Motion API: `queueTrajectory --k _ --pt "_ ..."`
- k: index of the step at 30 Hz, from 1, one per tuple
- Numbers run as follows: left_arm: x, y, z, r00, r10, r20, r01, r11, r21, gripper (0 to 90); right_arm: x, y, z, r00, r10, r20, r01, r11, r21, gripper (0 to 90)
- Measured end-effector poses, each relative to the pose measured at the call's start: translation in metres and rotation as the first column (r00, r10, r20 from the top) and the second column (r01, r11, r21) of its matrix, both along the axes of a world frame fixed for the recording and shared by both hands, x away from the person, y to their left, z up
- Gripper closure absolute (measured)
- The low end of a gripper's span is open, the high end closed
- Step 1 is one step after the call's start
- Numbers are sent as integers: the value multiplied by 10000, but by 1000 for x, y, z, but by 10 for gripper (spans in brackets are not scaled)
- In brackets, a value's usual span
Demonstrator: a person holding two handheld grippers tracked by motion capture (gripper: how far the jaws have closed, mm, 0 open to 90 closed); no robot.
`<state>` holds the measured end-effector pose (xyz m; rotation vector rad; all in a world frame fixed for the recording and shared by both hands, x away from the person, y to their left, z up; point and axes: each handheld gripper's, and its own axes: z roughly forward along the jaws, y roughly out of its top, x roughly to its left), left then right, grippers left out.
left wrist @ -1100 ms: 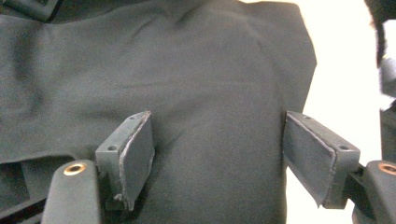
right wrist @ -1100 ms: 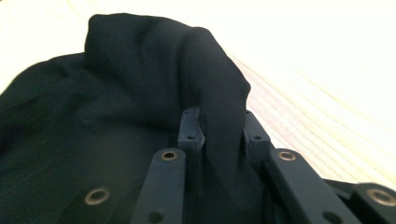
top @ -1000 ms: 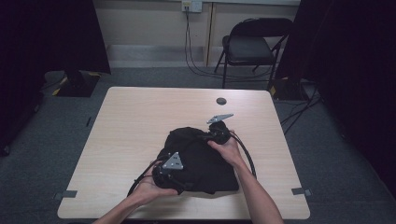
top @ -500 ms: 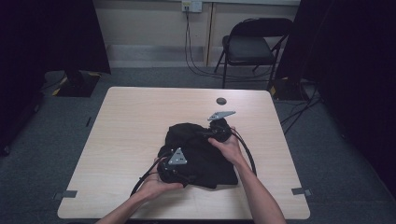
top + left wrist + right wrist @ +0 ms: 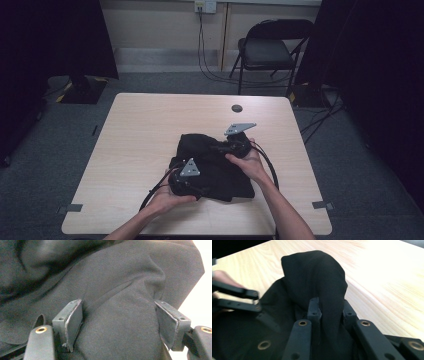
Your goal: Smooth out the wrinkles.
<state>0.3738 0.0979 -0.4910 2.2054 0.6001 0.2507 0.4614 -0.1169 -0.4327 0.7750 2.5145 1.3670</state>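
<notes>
A light wooden table (image 5: pixel 150 150) with rounded corners is seen standing on grey carpet (image 5: pixel 50 150). A crumpled black garment (image 5: pixel 215 167) is spread on its near middle. A small dark round disc (image 5: pixel 236 108) is set into the tabletop near the far edge. Beyond the table, a black folding chair (image 5: pixel 267 50) is placed against a pale wall, where cables (image 5: pixel 202 45) are hung from an outlet (image 5: pixel 205 6). Dark curtains (image 5: pixel 55 40) are seen at both sides.

The left gripper (image 5: pixel 120 325) is held with its jaws spread wide, a fold of the garment bulging between them. The right gripper (image 5: pixel 329 311) is clamped on a raised fold of the cloth.
</notes>
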Motion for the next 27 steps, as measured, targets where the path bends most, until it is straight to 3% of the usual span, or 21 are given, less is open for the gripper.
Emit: queueTrajectory --k 13,20,27 --pt "-1 0 0 9999 20 115 -21 10000 53 269 -37 -9 8 9977 666 144 -670 9974 275 754" --pt "-2 0 0 9999 41 103 -42 10000 46 269 -65 -16 -7 9953 949 -185 -944 9952 270 751" --pt "-2 0 -1 9999 50 161 -51 10000 63 270 -79 -17 -12 9938 1025 -425 -1023 9947 62 729"
